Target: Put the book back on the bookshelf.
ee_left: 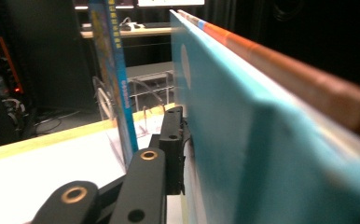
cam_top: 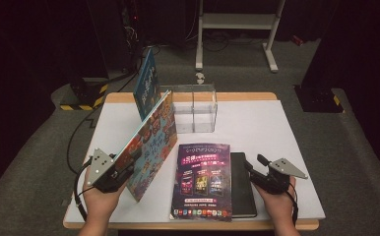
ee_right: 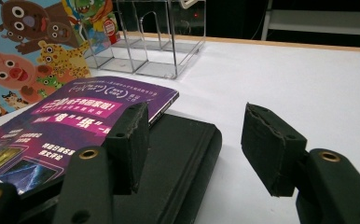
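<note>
My left gripper (cam_top: 121,172) is shut on a colourful picture book (cam_top: 151,142) that stands tilted on its edge at the table's left. In the left gripper view, one black finger (ee_left: 171,140) lies against the book's teal cover (ee_left: 262,140); the other is hidden behind it. A blue book (cam_top: 146,83) stands upright at the left end of a clear acrylic holder (cam_top: 194,109). A purple magazine (cam_top: 203,179) lies flat at the front, partly over a black notebook (cam_top: 242,189). My right gripper (cam_top: 254,163) is open at the notebook's right edge, one jaw above the notebook (ee_right: 183,154), the other above the table.
The white table top (cam_top: 276,128) has free room at the right and behind the notebook. A white metal stand (cam_top: 237,22) is on the floor beyond the table. A yellow-and-black striped base (cam_top: 82,98) and cables lie on the floor at the back left.
</note>
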Available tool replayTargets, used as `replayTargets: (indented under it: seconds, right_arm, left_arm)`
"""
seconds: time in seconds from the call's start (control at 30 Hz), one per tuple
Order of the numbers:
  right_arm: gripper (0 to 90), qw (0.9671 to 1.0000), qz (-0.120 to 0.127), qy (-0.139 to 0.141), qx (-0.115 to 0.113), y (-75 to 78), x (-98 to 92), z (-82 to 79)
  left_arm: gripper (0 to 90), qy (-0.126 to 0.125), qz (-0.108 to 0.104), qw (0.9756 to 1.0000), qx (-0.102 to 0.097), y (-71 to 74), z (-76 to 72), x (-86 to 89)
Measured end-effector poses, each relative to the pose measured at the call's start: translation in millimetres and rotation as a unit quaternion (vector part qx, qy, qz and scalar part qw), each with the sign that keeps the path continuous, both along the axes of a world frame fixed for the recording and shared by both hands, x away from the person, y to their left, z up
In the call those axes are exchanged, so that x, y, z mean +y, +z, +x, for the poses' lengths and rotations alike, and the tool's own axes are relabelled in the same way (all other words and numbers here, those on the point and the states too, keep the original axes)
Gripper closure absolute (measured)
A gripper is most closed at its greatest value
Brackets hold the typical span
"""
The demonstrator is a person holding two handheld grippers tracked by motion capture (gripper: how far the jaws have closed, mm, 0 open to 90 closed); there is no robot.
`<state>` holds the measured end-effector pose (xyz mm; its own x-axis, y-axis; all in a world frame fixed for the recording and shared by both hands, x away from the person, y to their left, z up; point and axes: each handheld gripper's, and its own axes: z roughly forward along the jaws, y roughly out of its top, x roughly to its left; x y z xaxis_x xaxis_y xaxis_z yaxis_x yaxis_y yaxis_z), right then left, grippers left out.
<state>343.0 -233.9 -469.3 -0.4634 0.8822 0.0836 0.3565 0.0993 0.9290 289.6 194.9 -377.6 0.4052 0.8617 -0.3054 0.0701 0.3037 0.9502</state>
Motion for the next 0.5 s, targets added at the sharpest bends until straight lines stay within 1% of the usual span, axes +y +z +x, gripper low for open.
replayTargets:
  seconds: [0.07, 0.17, 0.2, 0.27, 0.3, 0.4, 0.5]
  right_arm:
    - [41.4, 1.0000, 0.000, 0.001, 0.002, -0.4, 0.6, 0.0]
    - [41.4, 1.0000, 0.001, 0.003, 0.004, -0.9, 1.5, 0.1]
    - [41.4, 1.0000, 0.002, 0.003, 0.004, -1.0, 2.0, 0.1]
    - [41.4, 1.0000, 0.004, 0.006, 0.004, -1.0, 3.0, 0.1]
    - [41.4, 1.0000, 0.004, 0.008, 0.004, -0.8, 3.3, 0.1]
    - [41.4, 0.9999, 0.008, 0.011, 0.003, 0.0, 3.8, -0.1]
    - [41.4, 0.9998, 0.013, 0.013, 0.002, 1.1, 2.9, -0.2]
  left_arm:
    - [76.8, 0.005, -0.002, 1.0000, 0.000, 0.6, 0.1, -1.1]
    - [78.8, 0.014, 0.004, 0.9999, 0.003, 2.1, 0.1, -4.5]
    - [79.5, 0.011, 0.004, 0.9999, 0.005, 2.5, 0.0, -5.0]
    - [80.6, 0.003, 0.016, 0.9999, -0.003, 2.0, -0.6, -7.8]
    - [80.9, 0.005, 0.019, 0.9998, -0.003, 2.7, -0.8, -9.7]
    - [81.1, 0.007, 0.017, 0.9998, -0.003, 6.7, 2.3, -13.1]
    - [81.2, 0.013, 0.000, 0.9999, 0.001, 13.7, 11.0, -11.3]
